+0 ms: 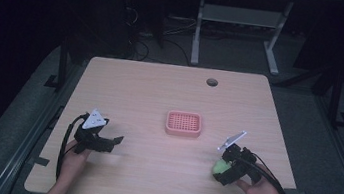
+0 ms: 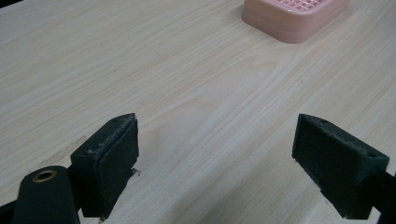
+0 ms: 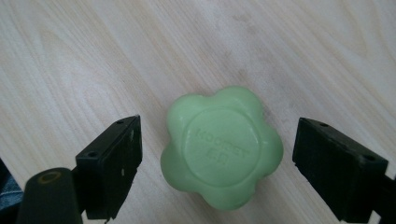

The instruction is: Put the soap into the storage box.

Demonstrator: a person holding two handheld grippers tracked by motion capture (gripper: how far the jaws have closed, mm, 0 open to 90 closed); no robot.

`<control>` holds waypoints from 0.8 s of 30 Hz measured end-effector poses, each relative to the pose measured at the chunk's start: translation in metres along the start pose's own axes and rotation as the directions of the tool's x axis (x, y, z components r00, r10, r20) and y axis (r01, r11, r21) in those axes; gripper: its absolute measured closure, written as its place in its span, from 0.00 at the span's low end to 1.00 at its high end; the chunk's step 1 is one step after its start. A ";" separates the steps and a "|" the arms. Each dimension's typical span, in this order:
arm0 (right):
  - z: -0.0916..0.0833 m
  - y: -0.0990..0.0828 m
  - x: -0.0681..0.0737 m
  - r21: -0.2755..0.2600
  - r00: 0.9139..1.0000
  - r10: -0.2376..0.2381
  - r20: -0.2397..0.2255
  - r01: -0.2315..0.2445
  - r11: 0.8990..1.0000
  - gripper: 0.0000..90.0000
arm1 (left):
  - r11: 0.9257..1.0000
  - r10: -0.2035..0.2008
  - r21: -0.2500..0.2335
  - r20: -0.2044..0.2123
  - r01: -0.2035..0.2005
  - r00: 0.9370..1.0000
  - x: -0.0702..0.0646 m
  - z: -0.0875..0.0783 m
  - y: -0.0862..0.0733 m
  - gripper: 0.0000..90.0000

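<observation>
Here the green soap point(image 3: 222, 147) lies flat on the desk point(image 1: 160, 95), between the wide-open jaws of the right hand-held gripper point(image 3: 217, 161), touching neither. Its raised letters are too blurry to read. The left hand-held gripper point(image 2: 215, 158) is wide open over bare wood, holding nothing, with the pink soap dish point(image 2: 294, 18) well ahead of it.

Pale green flower-shaped soap point(image 3: 222, 147), embossed top up, flat on the wooden table point(image 3: 116, 56)

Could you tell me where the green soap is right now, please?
The green soap lies flat on the table between the open right gripper jaws, untouched, near the table's front right, below and right of the pink soap dish.
</observation>
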State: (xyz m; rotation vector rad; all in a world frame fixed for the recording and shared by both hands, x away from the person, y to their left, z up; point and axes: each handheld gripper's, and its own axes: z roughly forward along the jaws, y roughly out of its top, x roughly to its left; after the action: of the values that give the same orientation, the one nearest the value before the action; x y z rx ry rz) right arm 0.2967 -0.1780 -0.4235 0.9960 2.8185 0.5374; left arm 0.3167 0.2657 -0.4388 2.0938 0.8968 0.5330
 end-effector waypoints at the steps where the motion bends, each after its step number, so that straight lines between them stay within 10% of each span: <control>1: 0.001 0.000 0.000 0.004 1.000 -0.001 -0.001 0.001 1.000 0.17 | 1.000 0.002 0.001 -0.001 -0.002 1.000 0.000 0.000 0.000 0.16; 24: 0.018 0.003 0.004 0.080 0.999 0.028 0.047 -0.031 0.996 0.23 | 1.000 0.000 -0.001 0.001 0.000 1.000 0.000 -0.001 0.000 0.16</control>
State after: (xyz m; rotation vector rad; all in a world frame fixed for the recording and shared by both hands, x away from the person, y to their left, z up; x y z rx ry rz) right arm 0.2996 -0.1681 -0.4387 1.0520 2.8097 0.4006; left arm 0.3165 0.2663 -0.4384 2.0929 0.8964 0.5321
